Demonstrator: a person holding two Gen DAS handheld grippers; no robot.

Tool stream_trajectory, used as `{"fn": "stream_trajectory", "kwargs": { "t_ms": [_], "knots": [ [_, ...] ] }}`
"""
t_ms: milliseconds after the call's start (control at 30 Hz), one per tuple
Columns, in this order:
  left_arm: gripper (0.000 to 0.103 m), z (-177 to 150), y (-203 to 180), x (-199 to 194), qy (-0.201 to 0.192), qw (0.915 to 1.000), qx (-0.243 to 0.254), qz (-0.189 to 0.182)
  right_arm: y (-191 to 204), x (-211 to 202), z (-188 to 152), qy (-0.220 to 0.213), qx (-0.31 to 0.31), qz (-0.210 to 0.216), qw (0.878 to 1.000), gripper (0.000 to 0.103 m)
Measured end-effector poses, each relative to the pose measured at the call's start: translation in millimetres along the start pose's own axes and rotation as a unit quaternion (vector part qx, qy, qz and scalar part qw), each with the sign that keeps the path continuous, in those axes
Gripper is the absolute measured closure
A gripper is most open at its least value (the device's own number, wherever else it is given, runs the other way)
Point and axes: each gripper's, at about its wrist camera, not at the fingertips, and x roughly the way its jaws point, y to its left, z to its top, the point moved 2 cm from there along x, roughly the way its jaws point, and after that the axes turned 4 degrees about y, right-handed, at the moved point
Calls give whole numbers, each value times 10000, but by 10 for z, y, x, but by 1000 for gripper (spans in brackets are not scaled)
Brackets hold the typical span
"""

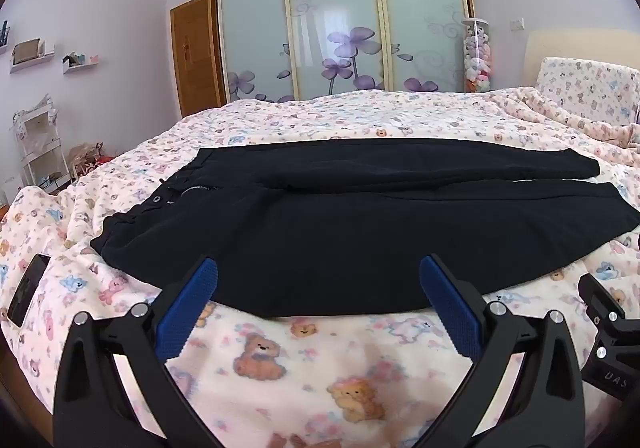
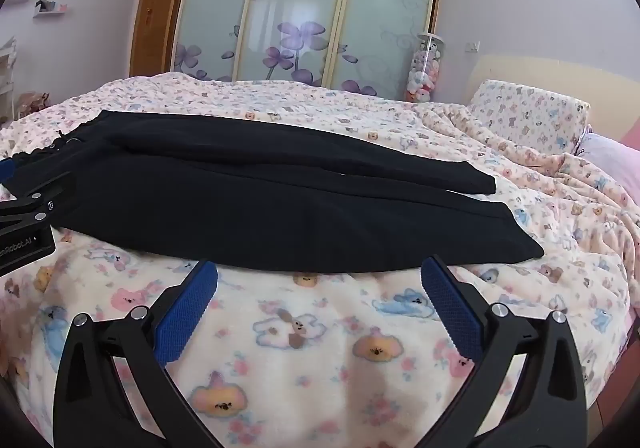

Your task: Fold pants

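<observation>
Two tongs spread wide and empty, left (image 1: pixel 318 280), right (image 2: pixel 319 282), black pants (image 1: pixel 320 224) just ahead

You can read only two scraps of lettering, both white on black gripper bodies. In the right wrist view, the left gripper (image 2: pixel 24 207) at the picture's left edge carries a plate reading "enRobot.AI", its start cut off by the frame. In the left wrist view, the right gripper (image 1: pixel 612 348) at the right edge shows tilted letters "UAS", again only partly visible. Nothing else carries legible writing.
</observation>
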Motion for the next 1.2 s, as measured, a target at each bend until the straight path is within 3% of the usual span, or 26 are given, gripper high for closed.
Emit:
{"fn": "stream_trajectory", "kwargs": {
  "t_ms": [1200],
  "knots": [
    [2,0,1,0,19,10000,-23,-18,-39,70,-44,67,56,56,9999,1]
  ]
}}
